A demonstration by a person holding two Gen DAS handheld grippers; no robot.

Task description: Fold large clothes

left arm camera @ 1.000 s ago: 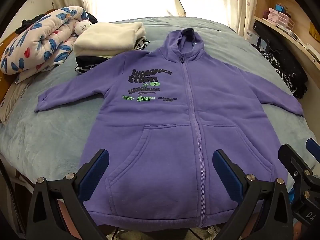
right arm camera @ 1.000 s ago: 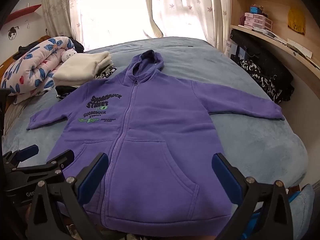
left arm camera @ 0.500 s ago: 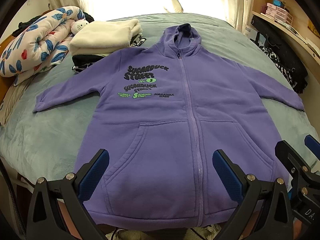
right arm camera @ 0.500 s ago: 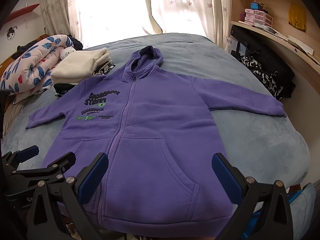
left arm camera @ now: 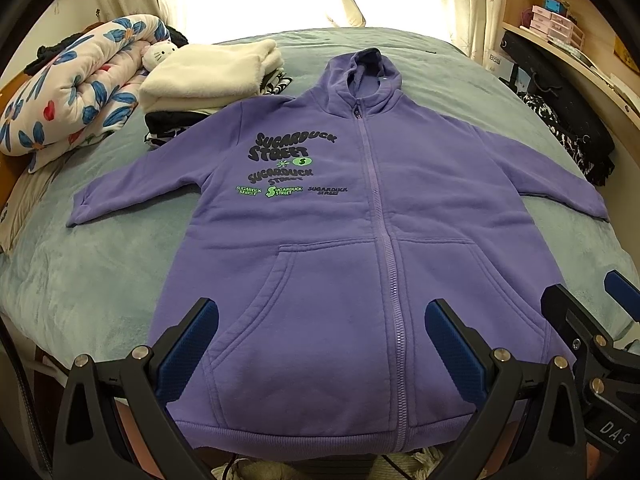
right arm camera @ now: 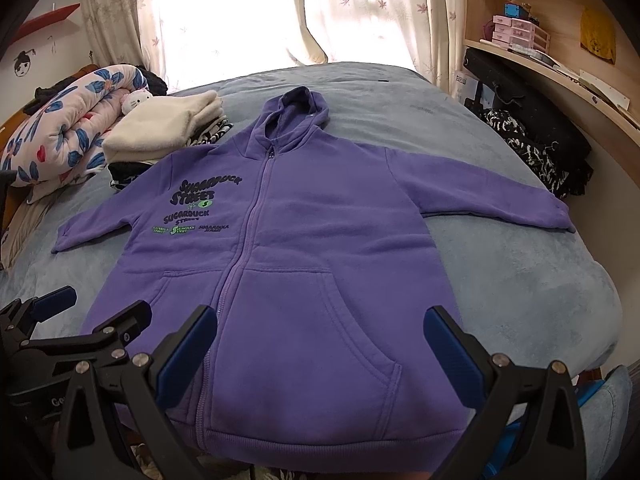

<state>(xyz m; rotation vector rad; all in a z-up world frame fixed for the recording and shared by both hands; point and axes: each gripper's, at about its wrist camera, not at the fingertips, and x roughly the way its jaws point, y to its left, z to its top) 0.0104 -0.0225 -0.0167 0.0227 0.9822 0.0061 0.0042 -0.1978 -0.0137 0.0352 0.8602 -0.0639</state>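
So the purple zip-up hoodie [left arm camera: 372,264] is laid out flat, front side up, on the grey-blue bed [left arm camera: 92,280], zipper done up, both sleeves spread out to the sides and the hood pointing toward the window curtains [right arm camera: 248,12]. Hem sits right at the near edge of the bed. Left claw [left arm camera: 322,350] is hanging over the hem with its blue pads wide apart, nothing in it. Right claw [right arm camera: 320,350] is the same, spread wide above the bottom right pocket area, not gripping anything. Off to the left there's a stack of folded clothes [left arm camera: 208,76] and a rolled floral quilt [left arm camera: 68,88].
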